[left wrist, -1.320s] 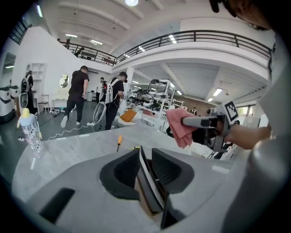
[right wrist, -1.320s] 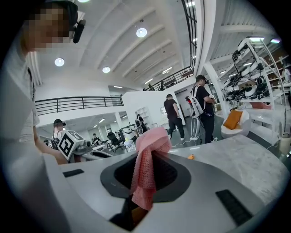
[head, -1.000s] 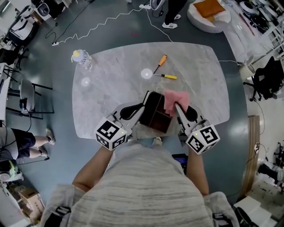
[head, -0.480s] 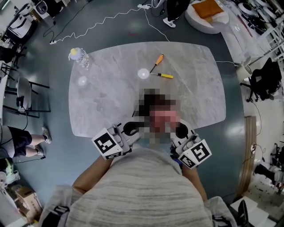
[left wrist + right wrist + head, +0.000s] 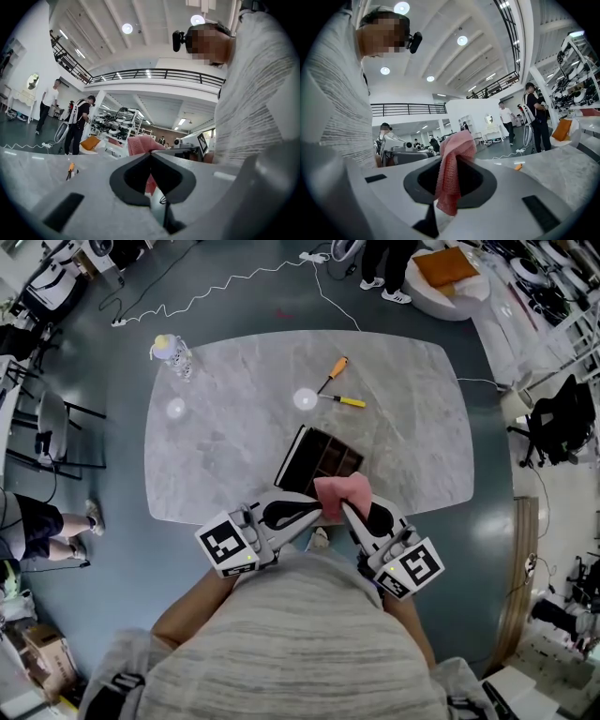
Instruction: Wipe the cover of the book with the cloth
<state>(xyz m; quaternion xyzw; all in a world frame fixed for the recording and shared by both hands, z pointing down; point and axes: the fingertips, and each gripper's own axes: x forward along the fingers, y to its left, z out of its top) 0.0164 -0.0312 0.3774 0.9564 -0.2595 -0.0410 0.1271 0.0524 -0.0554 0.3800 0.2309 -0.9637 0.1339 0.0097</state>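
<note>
Right gripper (image 5: pixel 346 508) is clamped on the pink cloth (image 5: pixel 339 489) at the near right corner of the dark brown book (image 5: pixel 314 457), which lies on the marble table (image 5: pixel 216 437), while the left gripper (image 5: pixel 314 512), jaws together and empty, points at the cloth from the left.

Near edge of book (image 5: pixel 314 456) hidden under pink cloth (image 5: pixel 339 491), bystander (image 5: pixel 37 526) cut by left edge, two others (image 5: pixel 380 268) cropped at top

head view looks steeply down on the table (image 5: pixel 234 427); both gripper views sit low and close, sharing the cloth (image 5: pixel 452 154).
</note>
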